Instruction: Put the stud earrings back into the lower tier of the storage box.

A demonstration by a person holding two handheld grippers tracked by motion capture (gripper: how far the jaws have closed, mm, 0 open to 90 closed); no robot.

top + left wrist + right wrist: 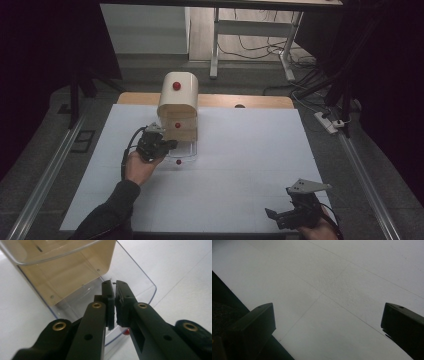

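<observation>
The bread box [178, 106] stands on the desk [240, 170], toward the far side and a bit left of the middle. It is cream with a round top. A red knob [176, 85] sits on the round top and another red knob [177, 125] sits on the front. A clear door [186, 151] lies folded down flat on the desk in front of the box. It has a small red knob [178, 161] at its near edge.

The left gripper [171, 145] is right at the front of the box, over the left part of the clear door. In the left gripper view its two black jaws are almost together, with just a thin gap between them. They are over the clear door [140, 282], and the red knob [126, 332] peeks out under them. I cannot tell if the jaws pinch the door. The open inside of the box [72, 267] shows behind them.

The right gripper [272, 214] is well apart from the box, at the near right corner of the desk. In the right gripper view its jaws stand wide with nothing between them, just the white desk top [332, 290].
</observation>
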